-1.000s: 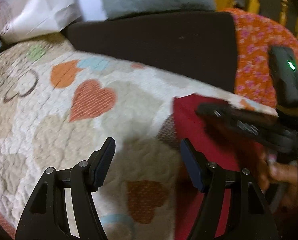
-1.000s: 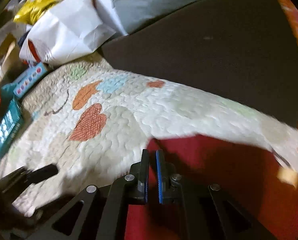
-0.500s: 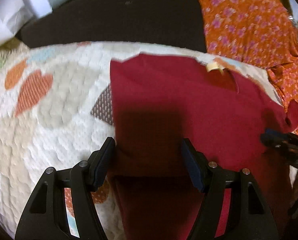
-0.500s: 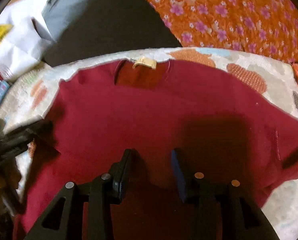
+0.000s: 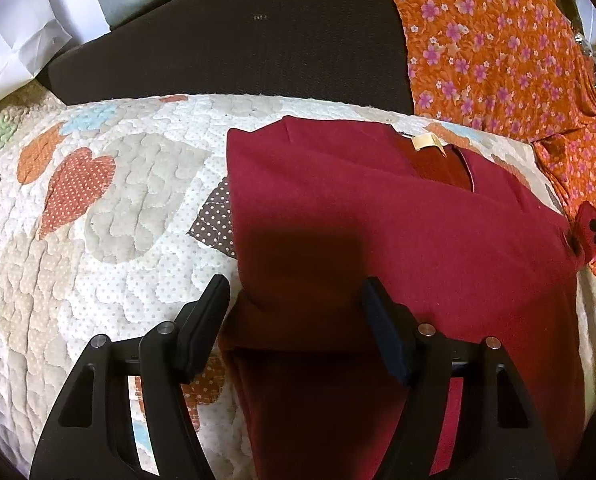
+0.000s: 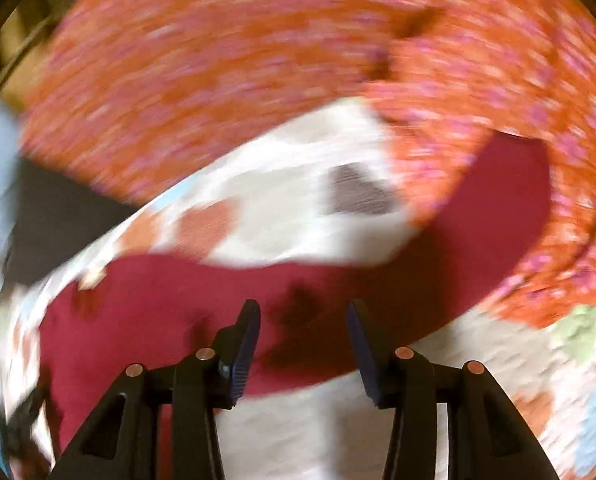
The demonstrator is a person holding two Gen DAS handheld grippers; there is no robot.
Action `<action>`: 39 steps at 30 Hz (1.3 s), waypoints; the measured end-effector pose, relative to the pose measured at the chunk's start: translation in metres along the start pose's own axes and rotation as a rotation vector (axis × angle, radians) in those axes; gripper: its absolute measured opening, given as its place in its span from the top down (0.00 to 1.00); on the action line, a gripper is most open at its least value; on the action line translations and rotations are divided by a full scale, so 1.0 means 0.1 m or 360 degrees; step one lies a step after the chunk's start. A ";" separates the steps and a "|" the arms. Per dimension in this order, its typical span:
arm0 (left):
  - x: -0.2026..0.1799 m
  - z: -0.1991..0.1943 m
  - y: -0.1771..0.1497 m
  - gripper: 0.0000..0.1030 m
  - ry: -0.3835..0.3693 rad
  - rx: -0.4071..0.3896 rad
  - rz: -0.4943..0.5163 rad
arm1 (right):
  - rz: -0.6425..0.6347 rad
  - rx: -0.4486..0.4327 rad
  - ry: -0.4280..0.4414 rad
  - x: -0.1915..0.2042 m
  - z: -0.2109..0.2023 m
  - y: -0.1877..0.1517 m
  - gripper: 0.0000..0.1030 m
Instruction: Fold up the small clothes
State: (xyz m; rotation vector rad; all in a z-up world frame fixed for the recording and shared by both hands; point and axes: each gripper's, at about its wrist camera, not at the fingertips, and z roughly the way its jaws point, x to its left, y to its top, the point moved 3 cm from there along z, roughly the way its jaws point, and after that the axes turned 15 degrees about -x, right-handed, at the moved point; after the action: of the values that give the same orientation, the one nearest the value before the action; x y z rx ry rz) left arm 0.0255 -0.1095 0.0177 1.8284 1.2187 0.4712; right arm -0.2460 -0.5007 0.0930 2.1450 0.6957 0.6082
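A: The red shirt (image 5: 398,240) lies flat on the heart quilt (image 5: 109,208), its tag (image 5: 426,142) at the far side. 1 second ago you had it pinched in your right gripper.

B: And now?

A: Now you have let go. Your right gripper (image 6: 302,332) has its jaws apart with nothing in them, and its view is blurry, so it is swinging right, near the shirt's right sleeve.

B: And my left one?

A: Your left gripper (image 5: 295,312) is wide apart too, over the shirt's near left edge. Its left side looks folded in already. I think you can do the right side next.
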 end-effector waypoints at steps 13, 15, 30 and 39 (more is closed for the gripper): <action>0.03 0.04 -0.03 0.33 -0.0007 0.0006 -0.0001 | 0.0408 0.0010 -0.0211 -0.83 0.70 0.21 0.58; 0.03 0.04 -0.03 0.33 -0.0005 0.0002 -0.0001 | 0.0538 0.0038 -0.0166 -0.85 0.66 0.26 0.58; 0.08 -0.03 0.01 0.33 0.0030 -0.0032 -0.0022 | 0.0295 0.0028 -0.0076 -0.74 0.41 0.21 0.93; 0.16 -0.28 0.20 0.33 -0.0072 -0.0229 -0.0159 | -0.0038 -0.0160 0.0600 0.54 -0.50 0.35 0.93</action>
State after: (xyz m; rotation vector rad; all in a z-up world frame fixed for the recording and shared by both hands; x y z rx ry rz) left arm 0.0244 -0.0858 0.0469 1.6406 1.2077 0.4469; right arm -0.2273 -0.4580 0.1600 1.9444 0.8696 1.0282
